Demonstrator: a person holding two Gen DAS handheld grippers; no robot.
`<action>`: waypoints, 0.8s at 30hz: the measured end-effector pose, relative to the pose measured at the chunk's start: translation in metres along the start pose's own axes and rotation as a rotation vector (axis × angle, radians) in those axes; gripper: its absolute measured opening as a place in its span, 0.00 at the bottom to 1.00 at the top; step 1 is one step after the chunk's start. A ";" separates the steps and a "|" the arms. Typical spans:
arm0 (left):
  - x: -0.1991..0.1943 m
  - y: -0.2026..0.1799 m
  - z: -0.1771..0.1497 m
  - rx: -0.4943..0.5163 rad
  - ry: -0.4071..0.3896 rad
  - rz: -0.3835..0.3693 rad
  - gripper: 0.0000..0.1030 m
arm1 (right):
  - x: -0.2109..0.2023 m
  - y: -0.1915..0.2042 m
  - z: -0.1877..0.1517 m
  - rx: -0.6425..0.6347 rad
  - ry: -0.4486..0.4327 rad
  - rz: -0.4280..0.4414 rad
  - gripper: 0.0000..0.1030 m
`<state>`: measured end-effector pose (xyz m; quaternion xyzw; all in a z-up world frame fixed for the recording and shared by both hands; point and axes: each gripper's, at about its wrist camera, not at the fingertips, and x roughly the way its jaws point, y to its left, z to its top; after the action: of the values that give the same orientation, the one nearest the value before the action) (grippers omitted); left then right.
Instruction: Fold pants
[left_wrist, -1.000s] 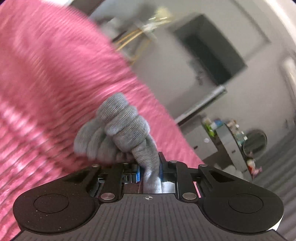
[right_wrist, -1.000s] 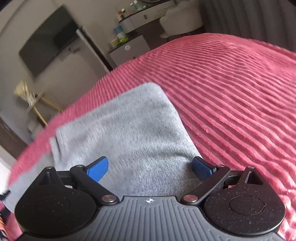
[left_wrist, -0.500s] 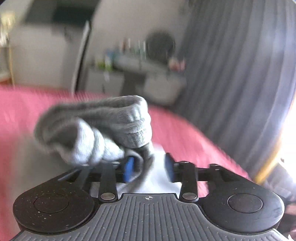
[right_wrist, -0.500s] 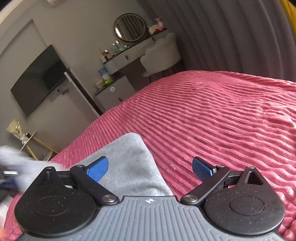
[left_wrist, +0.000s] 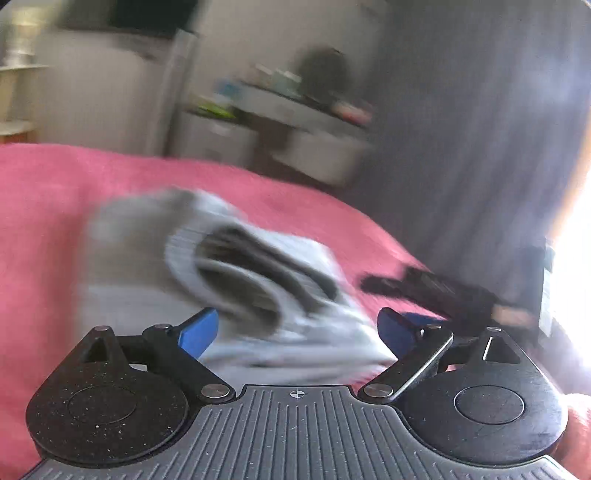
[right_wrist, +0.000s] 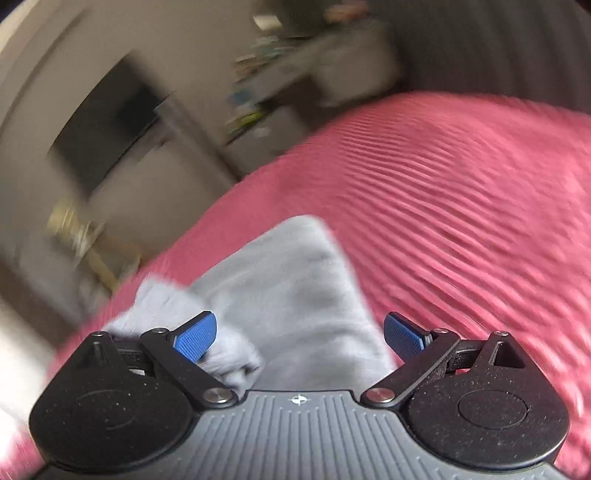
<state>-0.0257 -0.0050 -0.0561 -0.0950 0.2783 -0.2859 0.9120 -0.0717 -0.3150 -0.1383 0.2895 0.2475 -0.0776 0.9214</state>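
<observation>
Pink ribbed bedspread (right_wrist: 461, 192) fills both my views, with the grey pants (left_wrist: 258, 280) lying bunched and blurred on it, away from its far edge. My left gripper (left_wrist: 297, 328) and right gripper (right_wrist: 299, 334) both stand wide, gripping nothing, the cloth (right_wrist: 295, 280) just ahead of each.

Pale grey knit pants (left_wrist: 258, 280) lie ahead of the blue-padded black claws, on a pink ribbed bedspread (right_wrist: 461, 206).

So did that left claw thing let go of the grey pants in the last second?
Yes. The left gripper, earlier clamped on the bunched grey pants, now has its jaws spread wide, and the bundle lies loose ahead of it on the pink bedspread.
</observation>
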 end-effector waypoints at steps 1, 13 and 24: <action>-0.003 0.013 0.003 -0.034 -0.013 0.031 0.94 | 0.001 0.018 -0.003 -0.111 -0.002 0.019 0.95; -0.038 0.119 0.009 -0.553 -0.057 0.035 0.94 | 0.028 0.104 -0.060 -0.743 -0.003 0.012 0.95; -0.049 0.139 0.008 -0.567 -0.052 0.048 0.94 | 0.073 0.115 -0.051 -0.667 -0.007 -0.062 0.50</action>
<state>0.0106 0.1373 -0.0740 -0.3471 0.3257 -0.1724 0.8624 0.0035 -0.1912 -0.1544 -0.0359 0.2647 -0.0212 0.9634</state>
